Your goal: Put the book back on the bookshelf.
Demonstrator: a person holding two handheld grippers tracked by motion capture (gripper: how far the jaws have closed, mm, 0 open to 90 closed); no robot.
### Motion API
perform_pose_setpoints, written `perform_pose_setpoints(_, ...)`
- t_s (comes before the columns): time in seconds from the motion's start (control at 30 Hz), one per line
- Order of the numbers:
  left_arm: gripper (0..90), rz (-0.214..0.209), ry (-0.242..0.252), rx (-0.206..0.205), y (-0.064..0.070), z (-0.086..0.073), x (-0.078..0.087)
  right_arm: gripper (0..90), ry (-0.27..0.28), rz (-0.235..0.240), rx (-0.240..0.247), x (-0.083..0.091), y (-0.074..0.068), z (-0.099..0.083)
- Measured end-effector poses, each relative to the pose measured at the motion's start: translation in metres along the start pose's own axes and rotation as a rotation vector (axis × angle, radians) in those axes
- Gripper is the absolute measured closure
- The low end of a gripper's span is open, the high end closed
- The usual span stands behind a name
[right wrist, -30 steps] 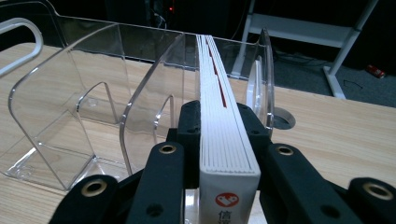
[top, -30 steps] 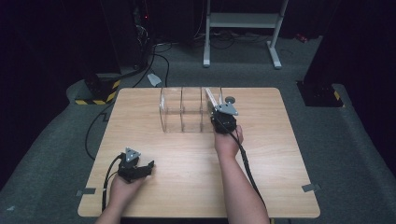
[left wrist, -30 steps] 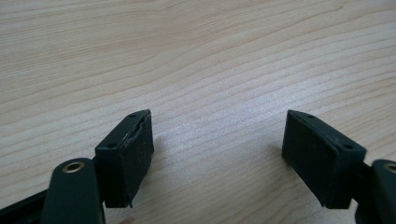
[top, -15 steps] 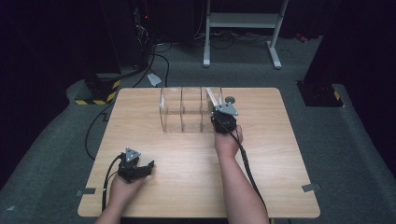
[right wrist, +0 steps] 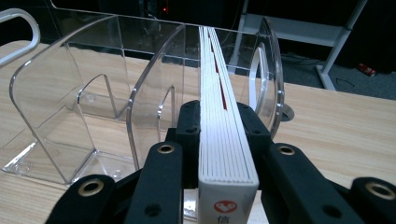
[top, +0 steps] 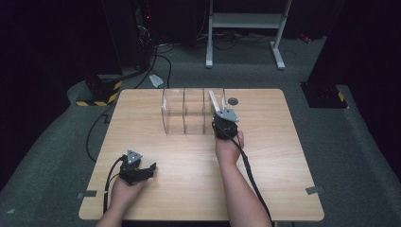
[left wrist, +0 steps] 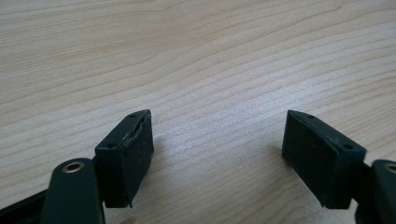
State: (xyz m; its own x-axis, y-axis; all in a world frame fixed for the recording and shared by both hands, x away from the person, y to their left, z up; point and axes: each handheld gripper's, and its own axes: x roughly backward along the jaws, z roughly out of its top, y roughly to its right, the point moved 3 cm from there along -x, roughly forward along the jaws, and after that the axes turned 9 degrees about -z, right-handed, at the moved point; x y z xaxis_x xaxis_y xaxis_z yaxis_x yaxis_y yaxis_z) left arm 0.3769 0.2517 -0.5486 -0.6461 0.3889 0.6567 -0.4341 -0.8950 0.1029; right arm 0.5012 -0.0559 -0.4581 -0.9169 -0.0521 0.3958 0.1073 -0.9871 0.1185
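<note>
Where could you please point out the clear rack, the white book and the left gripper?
clear rack (right wrist: pixel 70 116), right gripper view, a divider wall.
white book (right wrist: pixel 226 158), right gripper view, its top edge.
left gripper (left wrist: pixel 217 158), left gripper view, between its open jaws.

pale matt wood-grain table (left wrist: pixel 210 56); clear glossy plastic file rack (right wrist: pixel 93 107); white book (right wrist: pixel 224 140) with smooth paper-looking spine; matt black jaw pads (left wrist: pixel 130 154), worn at the edges.

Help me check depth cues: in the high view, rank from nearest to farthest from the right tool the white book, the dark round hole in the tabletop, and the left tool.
1. White book: clamped in the right tool.
2. Round hole: just beyond, toward the table's far edge.
3. Left tool: at the near left of the table.
</note>
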Motion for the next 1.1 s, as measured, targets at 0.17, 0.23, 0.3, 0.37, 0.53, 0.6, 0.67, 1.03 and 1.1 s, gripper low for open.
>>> perform_pose_setpoints(0.17, 24.9, -0.001, -0.001, -0.001, 0.000, 0.000, 0.000, 74.0, -0.010, 0.001, -0.005, 0.001, 0.001, -0.006)
perform_pose_setpoints(0.23, 24.9, 0.000, -0.001, -0.001, 0.000, 0.000, 0.000, 74.1, -0.018, 0.000, -0.010, 0.001, 0.002, -0.008)
perform_pose_setpoints(0.3, 24.9, 0.000, -0.001, -0.002, 0.000, 0.000, 0.000, 73.7, -0.026, -0.001, -0.010, 0.000, 0.002, -0.011)
perform_pose_setpoints(0.37, 24.9, 0.000, -0.001, -0.001, 0.000, 0.000, 0.000, 73.4, -0.022, 0.001, -0.019, 0.000, 0.003, -0.012)
perform_pose_setpoints(0.53, 24.9, 0.000, -0.001, -0.001, 0.000, 0.000, 0.000, 68.8, -0.021, 0.005, -0.025, 0.001, 0.005, -0.010)
perform_pose_setpoints(0.6, 24.9, 0.000, -0.001, -0.002, 0.000, 0.000, 0.000, 67.3, -0.024, 0.013, -0.026, 0.001, 0.006, -0.010)
perform_pose_setpoints(0.67, 24.9, 0.000, -0.001, -0.002, 0.000, 0.000, 0.000, 66.2, -0.026, 0.015, -0.021, 0.003, 0.006, -0.010)
perform_pose_setpoints(1.03, 24.9, 0.001, -0.001, -0.002, 0.000, 0.000, 0.000, 63.6, -0.031, 0.042, -0.039, 0.015, 0.015, -0.021)
perform_pose_setpoints(1.1, 24.9, 0.003, 0.000, -0.005, 0.000, 0.000, 0.000, 63.5, -0.030, 0.054, -0.045, 0.018, 0.015, -0.024)
